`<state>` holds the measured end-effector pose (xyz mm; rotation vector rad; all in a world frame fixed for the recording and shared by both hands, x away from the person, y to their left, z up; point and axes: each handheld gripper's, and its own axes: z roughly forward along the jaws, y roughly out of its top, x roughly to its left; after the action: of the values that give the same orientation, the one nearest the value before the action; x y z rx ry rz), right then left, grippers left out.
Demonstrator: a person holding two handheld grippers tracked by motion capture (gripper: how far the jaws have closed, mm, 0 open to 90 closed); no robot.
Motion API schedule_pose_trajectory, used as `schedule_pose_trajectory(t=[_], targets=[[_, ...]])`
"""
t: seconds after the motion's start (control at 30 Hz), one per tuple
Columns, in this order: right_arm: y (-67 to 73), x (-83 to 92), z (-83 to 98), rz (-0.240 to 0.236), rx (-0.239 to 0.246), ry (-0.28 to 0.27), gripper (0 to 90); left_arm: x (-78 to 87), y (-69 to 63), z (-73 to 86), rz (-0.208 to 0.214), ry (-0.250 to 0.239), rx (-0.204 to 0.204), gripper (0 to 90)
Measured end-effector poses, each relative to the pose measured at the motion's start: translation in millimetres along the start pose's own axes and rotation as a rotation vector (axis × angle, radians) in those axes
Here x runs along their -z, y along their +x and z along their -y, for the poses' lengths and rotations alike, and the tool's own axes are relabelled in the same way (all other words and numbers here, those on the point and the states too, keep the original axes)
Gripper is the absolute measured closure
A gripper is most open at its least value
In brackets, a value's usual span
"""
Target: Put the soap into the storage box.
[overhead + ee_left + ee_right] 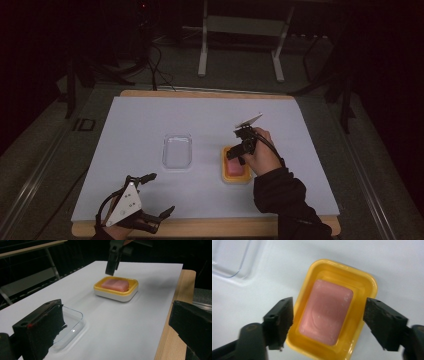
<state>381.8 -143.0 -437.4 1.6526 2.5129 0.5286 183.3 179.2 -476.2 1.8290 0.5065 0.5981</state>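
White sheet covers wooden table; room dim, perhaps unlit.

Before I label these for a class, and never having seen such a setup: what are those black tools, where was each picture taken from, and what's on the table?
No robot here: a person holds a hand tool with a two-jaw claw in each hand. The high view looks down on the table from above the person's side. The left claw rests open near the table's front edge. The right claw hangs above a yellow soap dish.

The other two pictures come from small cameras riding on the tools, looking along the black jaws. In the right gripper view the jaws stand open either side of the dish, over the pink soap bar lying in it, gripping nothing. The left gripper view looks across the white sheet covering the table at the dish, with a clear plastic tray close by. Neither claw holds anything.
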Motion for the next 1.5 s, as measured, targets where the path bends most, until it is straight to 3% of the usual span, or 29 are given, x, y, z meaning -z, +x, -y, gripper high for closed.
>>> schedule_pose_trajectory(t=[0.07,0.1,0.13,0.27,0.33,0.4,0.47,0.53,0.8,0.9,1.13,1.2,1.5], targets=[[-2.4,5.0,4.7,-0.015,0.058,-0.018,20.4,0.4,-0.1,0.0,-0.001,-0.001,0.001,0.6],[-2.4,5.0,4.7,-0.015,0.058,-0.018,20.4,0.4,-0.1,0.0,-0.001,-0.001,0.001,0.5],[-5.4,9.8,11.7,-0.028,0.109,-0.046,20.8,0.3,-0.1,0.1,-0.002,0.001,0.001,0.5],[-10.5,15.9,22.5,-0.053,0.153,-0.077,20.6,0.0,-0.4,0.2,-0.001,0.002,0.001,0.5],[-12.8,18.8,29.1,-0.049,0.211,-0.102,20.7,-0.3,-0.3,0.2,0.000,0.003,0.000,0.5],[-15.2,20.6,34.7,-0.056,0.236,-0.102,20.5,-0.4,-0.3,0.2,0.000,0.003,-0.001,0.5],[-18.0,21.9,39.6,-0.038,0.261,-0.106,21.6,-0.4,-0.3,0.2,-0.001,0.003,0.000,0.6],[-21.7,23.3,46.2,0.023,0.278,-0.114,19.4,-0.4,-0.3,0.2,0.000,0.004,0.000,0.6],[-40.6,23.0,67.9,0.017,0.264,-0.116,20.7,-0.7,-0.3,0.3,0.002,0.007,-0.002,0.5],[-49.7,24.6,77.7,0.006,0.235,-0.127,20.7,-1.0,-0.2,0.5,0.001,0.009,-0.003,0.6],[-60.9,28.7,95.5,0.001,0.208,-0.191,20.1,-1.3,-0.5,0.6,0.000,0.011,-0.004,0.6],[-64.3,30.4,106.3,0.003,0.203,-0.242,20.1,-1.4,-0.5,0.6,-0.001,0.011,-0.004,0.5],[-75.9,24.8,133.0,0.006,0.143,-0.274,19.1,-1.4,-0.5,0.6,-0.001,0.011,-0.004,0.6]])
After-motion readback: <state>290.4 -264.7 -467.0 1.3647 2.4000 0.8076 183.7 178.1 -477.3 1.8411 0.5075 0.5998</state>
